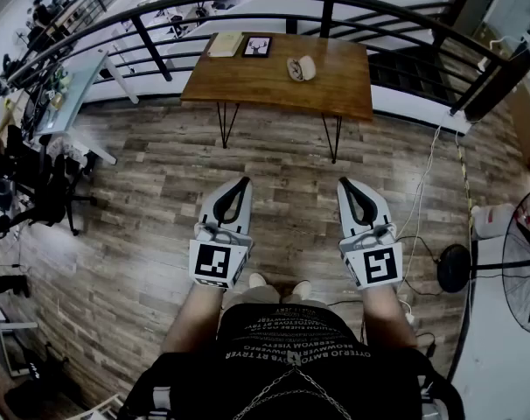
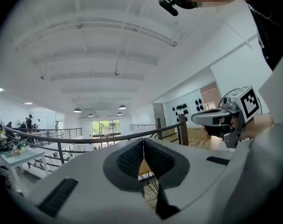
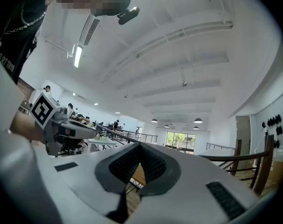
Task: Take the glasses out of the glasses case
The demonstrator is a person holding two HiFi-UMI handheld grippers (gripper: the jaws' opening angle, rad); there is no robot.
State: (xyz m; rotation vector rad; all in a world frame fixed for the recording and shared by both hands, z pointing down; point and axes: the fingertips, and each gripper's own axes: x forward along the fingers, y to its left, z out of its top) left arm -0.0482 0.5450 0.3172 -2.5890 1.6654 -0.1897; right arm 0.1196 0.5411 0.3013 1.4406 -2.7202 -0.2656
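The glasses case [image 1: 301,68] lay on the far wooden table [image 1: 335,87], well apart from the person. It looked light and hard-shelled, and I'd guess the glasses are fragile, best lifted by the frame. The left gripper [image 1: 244,183] and right gripper [image 1: 344,184] pointed level at waist height, jaws closed on nothing.

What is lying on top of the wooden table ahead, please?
On the wooden table lie a pale glasses case, a dark framed picture and a tan book. The case looks small from here, so whatever it holds cannot be seen.
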